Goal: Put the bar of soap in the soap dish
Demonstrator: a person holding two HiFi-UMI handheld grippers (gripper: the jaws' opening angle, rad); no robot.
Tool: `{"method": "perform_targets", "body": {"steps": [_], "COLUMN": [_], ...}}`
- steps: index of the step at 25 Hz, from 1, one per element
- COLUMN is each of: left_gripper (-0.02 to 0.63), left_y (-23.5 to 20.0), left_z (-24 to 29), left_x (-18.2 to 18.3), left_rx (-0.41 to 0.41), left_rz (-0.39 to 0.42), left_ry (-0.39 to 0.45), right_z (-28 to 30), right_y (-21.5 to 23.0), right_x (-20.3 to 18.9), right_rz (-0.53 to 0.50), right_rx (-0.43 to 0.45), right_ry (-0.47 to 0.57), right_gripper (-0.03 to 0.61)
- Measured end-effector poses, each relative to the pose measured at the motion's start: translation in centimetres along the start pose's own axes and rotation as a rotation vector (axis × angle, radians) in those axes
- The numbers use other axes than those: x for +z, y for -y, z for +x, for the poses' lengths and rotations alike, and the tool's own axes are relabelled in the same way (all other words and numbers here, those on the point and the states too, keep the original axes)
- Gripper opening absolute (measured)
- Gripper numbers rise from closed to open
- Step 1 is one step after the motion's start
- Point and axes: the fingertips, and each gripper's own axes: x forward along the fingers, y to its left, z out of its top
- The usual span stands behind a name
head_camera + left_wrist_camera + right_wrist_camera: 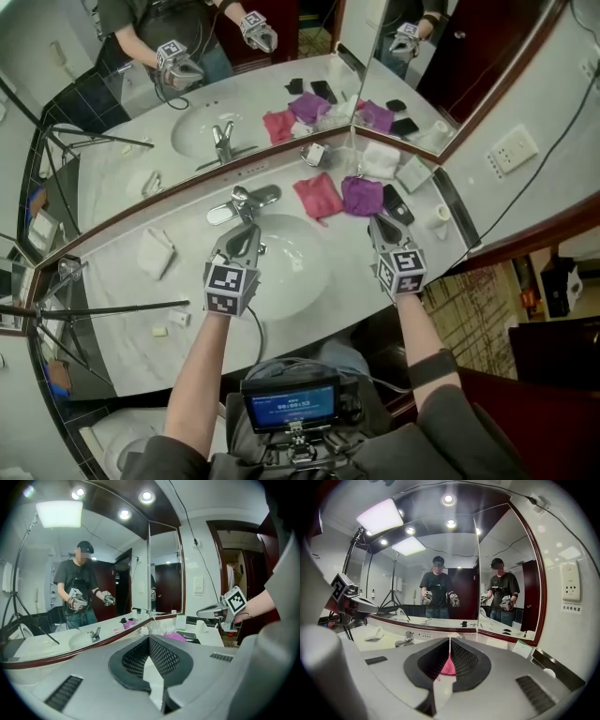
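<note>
Both the left claw [246, 229] and the right claw [379, 224] hang shut and empty by the sink [302, 255], so the left should open wide before swinging to the small white piece [178, 319], probably the soap, lying on the tabletop [122, 281] at near left.

Marble table [112, 361] w/ white basin [302, 267] at centre, chrome faucet [246, 202] on its far edge. Right of faucet: pink cloth [317, 195], purple cloth [362, 195] just beside it, then a flat black item [397, 204]. White folded towel [156, 251] left of basin. White cup [441, 214] near right end. Far corner: another white towel [380, 157] & small box [412, 173]. Mirror [141, 103] along far side, tripod [103, 309] at left, wall socket [514, 150] far right.
</note>
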Motion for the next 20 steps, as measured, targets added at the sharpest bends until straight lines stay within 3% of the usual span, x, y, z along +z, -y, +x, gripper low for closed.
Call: {"method": "perform_targets", "body": {"steps": [11, 16, 20], "left_gripper": [0.003, 0.003, 0.003], "left_y": [1.2, 2.1, 3.5], "left_z": [-1.4, -0.9, 0.2], "left_x": [0.6, 1.6, 2.8], "left_rx": [-0.013, -0.010, 0.001], "left_rz": [0.003, 0.026, 0.027], "left_ry": [0.024, 0.029, 0.036], "right_z": [-1.0, -0.7, -0.1], "right_y": [-1.6, -0.5, 0.8], "right_x": [-0.3, 0.9, 1.9], "right_rz": [-0.053, -0.033, -0.058], "right_rx": [0.022, 0.020, 0.065], "right_ry": [-0.025, -0.017, -0.017], "right_gripper": [0.028, 0.028, 0.028]}}
